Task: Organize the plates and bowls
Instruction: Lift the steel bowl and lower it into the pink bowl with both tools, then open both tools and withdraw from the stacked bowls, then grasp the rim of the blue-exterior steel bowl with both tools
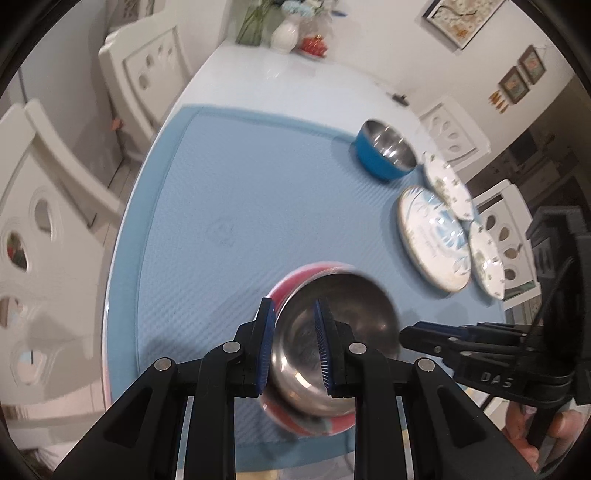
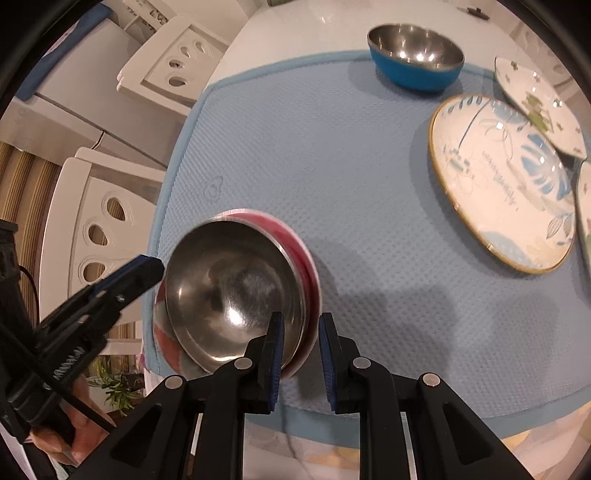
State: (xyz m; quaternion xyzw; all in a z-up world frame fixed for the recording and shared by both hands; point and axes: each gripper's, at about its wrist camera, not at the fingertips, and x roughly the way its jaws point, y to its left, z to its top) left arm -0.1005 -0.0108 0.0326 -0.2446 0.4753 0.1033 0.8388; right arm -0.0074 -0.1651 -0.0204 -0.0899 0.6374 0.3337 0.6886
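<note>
A red bowl with a steel inside point(image 1: 332, 332) point(image 2: 236, 291) is tilted over the blue mat point(image 1: 240, 203) point(image 2: 351, 184). My left gripper point(image 1: 295, 347) has one finger outside and one inside its left rim, shut on it. My right gripper point(image 2: 301, 354) straddles the bowl's right rim, jaws slightly apart around it; it also shows in the left wrist view point(image 1: 424, 334). A blue steel-lined bowl point(image 1: 386, 149) point(image 2: 415, 55) stands far on the mat. A large blue-patterned plate point(image 1: 434, 242) point(image 2: 502, 177) lies at right, with two small flowered plates point(image 1: 448, 184) point(image 2: 539, 103) beside it.
White chairs point(image 1: 44, 240) point(image 2: 103, 229) stand along the table's left side, more point(image 1: 502, 229) on the right. Vases and flowers point(image 1: 284, 29) stand at the table's far end. The mat's near edge point(image 2: 406, 417) lies close to my right gripper.
</note>
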